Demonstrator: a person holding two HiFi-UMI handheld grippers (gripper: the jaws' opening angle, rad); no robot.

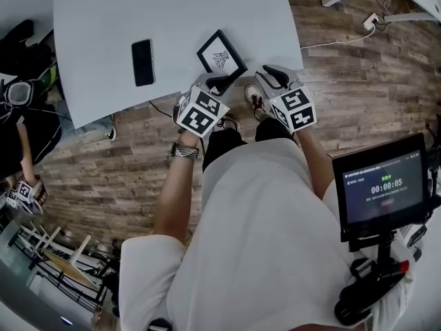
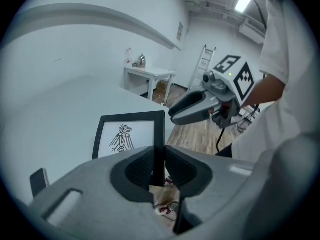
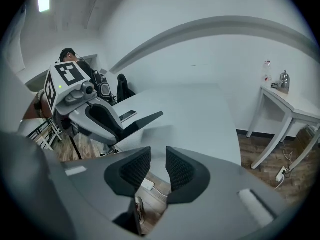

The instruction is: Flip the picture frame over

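A black picture frame (image 1: 221, 57), print facing up, shows at the white tabletop's (image 1: 103, 19) near edge. The left tool (image 1: 219, 83) meets the frame's near corner. The right tool (image 1: 272, 74) hangs just right of the frame over the wood floor (image 1: 358, 95), and a dark phone (image 1: 142, 62) lies left of the frame.

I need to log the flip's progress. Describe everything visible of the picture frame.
The picture frame is a small rectangle with a thin black border, wood or plastic by its look, around a white sheet bearing a black bird-like drawing. The picture side faces up toward the head camera. The left gripper is clamped on one edge, jaws pressing both faces. The frame is tilted and seems raised off the white table, near its corner. Nothing else touches it.
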